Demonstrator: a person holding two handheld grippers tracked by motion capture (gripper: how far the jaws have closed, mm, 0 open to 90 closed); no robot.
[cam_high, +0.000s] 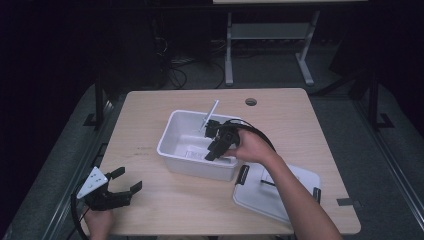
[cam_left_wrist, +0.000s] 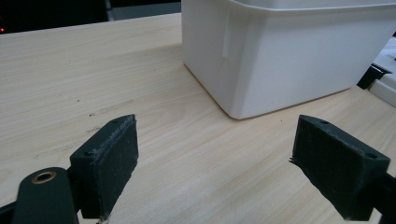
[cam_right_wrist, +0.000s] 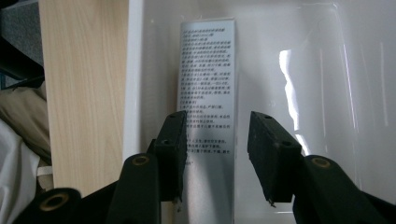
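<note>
On the table, mid-right: right gripper (cam_high: 216, 145) reaches down into the white bin (cam_high: 172, 131), hand (cam_high: 252, 147) behind it.
Right gripper jaws: partly apart, straddling a silver box (cam_right_wrist: 208, 93); in the right gripper view (cam_right_wrist: 215, 156) a gap shows between each pad and the box, so not clamped on it, though contact low down is hard to judge.
Silver box: lies flat on the bin floor, long and narrow, printed text face up, close to one side wall of the bin; from the high view it is a faint patch under the jaws (cam_high: 194, 153).
White bin: open top, sits around the centre of the wooden table (cam_high: 150, 205); its near corner fills the upper right of the left gripper view (cam_left_wrist: 289, 56).
White stick-like item (cam_high: 210, 113): leans on the far rim of the bin, tilted, upper end sticking out above the rim; too small to identify.
Lid (cam_high: 280, 192): white with black latches, lies flat on the table just right of and nearer than the bin, under the person's right forearm.
Left gripper (cam_high: 125, 181): near the front-left table corner, well apart from the bin, grey three-cornered plate on top.
Left gripper jaws: spread wide, nothing between the pads (cam_left_wrist: 116, 163), bare wood under them.
Cable (cam_high: 260, 132): black loop arcing from the right gripper over the bin's right edge.
</note>
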